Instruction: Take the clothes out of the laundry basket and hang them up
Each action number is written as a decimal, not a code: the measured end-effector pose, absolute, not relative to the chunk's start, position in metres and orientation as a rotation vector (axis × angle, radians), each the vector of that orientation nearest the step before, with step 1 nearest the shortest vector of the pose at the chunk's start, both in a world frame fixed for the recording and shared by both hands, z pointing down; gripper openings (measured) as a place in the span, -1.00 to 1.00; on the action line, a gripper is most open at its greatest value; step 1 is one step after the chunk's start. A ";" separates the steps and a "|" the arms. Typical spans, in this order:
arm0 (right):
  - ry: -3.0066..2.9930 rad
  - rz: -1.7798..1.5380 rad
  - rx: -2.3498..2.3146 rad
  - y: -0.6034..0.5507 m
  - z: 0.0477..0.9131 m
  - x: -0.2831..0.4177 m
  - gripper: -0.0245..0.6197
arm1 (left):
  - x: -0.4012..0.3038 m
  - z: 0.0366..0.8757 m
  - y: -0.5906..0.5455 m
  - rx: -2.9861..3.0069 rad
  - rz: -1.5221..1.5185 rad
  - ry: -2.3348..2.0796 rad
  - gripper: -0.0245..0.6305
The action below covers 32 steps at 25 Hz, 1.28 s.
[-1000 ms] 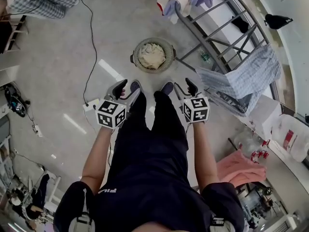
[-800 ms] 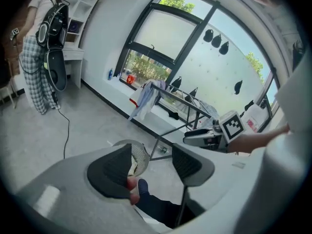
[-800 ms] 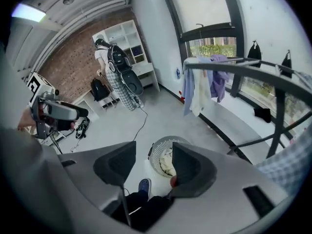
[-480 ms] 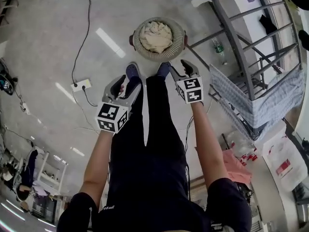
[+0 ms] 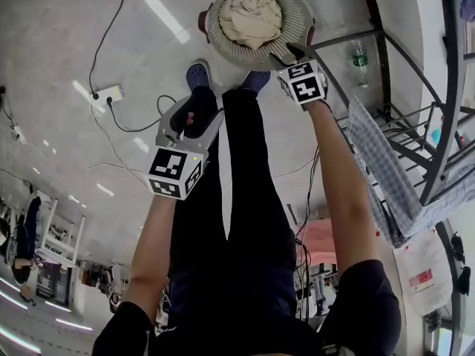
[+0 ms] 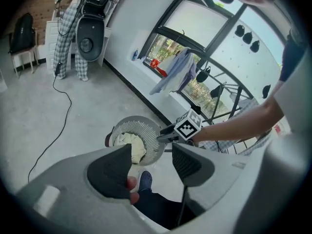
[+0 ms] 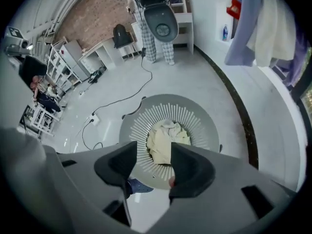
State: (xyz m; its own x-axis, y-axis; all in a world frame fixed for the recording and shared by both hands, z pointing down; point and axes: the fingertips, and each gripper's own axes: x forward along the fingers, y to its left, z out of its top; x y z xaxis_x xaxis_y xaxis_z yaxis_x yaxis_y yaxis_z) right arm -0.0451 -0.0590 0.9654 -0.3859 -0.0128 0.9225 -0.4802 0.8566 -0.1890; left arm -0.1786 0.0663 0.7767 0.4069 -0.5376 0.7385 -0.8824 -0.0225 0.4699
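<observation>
Nearest, the left hand-held gripper (image 5: 197,116) is held low over the person's legs (image 5: 245,199), its jaws apart w/ nothing between them (only a shoe (image 6: 145,180) and the floor (image 6: 48,121) are seen through the gap). Vs. a sec ago it has been brought down, but less than the other. Further out, the right hand-held gripper (image 5: 286,53) has been dropped much more, from about knee level to the near rim of the laundry basket (image 5: 295,7). Its jaws have just been closed a little but are left well apart, and nothing is gripped. In its own view the cream garment (image 7: 165,139) is framed in the gap, yet it is lying below and is not touched. The basket, seen mid-frame before, is now pushed to the top of the head view and looks bigger, i.e. a bend toward it has been made. The garment is bunched in the middle of the basket, which is set on the floor just past the shoe. The reach is judged nearly done and the pick not yet begun; a further drop and a pinch on a raised fold are prob. called for. Beyond, at right, the drying rack (image 5: 378,54) is seen w/ a checked cloth (image 5: 375,162) already over it, so the hanging is judged to be meant for there.
</observation>
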 end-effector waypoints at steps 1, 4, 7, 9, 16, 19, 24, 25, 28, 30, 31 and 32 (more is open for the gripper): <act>-1.900 0.528 0.355 -0.058 0.979 -0.045 -0.25 | -0.179 0.785 0.068 1.685 0.450 -1.257 -0.16; -1.860 0.543 0.344 -0.058 1.016 -0.045 -0.26 | -0.180 0.809 0.069 1.667 0.457 -1.261 -0.16; -1.839 0.511 0.306 -0.060 1.048 -0.048 -0.26 | -0.183 0.826 0.068 1.652 0.456 -1.271 -0.16; -1.828 0.489 0.282 -0.063 1.070 -0.053 -0.26 | -0.188 0.837 0.066 1.644 0.451 -1.281 -0.16; -1.748 0.437 0.264 -0.082 1.158 -0.053 -0.26 | -0.213 0.881 0.051 1.623 0.437 -1.350 -0.16; -1.698 0.423 0.245 -0.084 1.185 -0.050 -0.26 | -0.220 0.901 0.043 1.614 0.416 -1.366 -0.16; -1.622 0.465 0.307 -0.093 1.224 -0.043 -0.28 | -0.226 0.926 0.030 1.610 0.381 -1.373 -0.16; -1.615 0.466 0.322 -0.096 1.231 -0.041 -0.30 | -0.228 0.931 0.028 1.606 0.375 -1.374 -0.16; -1.604 0.502 0.346 -0.101 1.251 -0.039 -0.33 | -0.236 0.948 0.024 1.617 0.403 -1.368 -0.16; -1.593 0.546 0.348 -0.098 1.264 -0.036 -0.36 | -0.239 0.960 0.023 1.636 0.470 -1.351 -0.16; -1.587 0.560 0.343 -0.095 1.269 -0.035 -0.36 | -0.239 0.966 0.023 1.641 0.502 -1.338 -0.16; -1.583 0.561 0.337 -0.092 1.275 -0.034 -0.36 | -0.238 0.972 0.022 1.642 0.525 -1.323 -0.16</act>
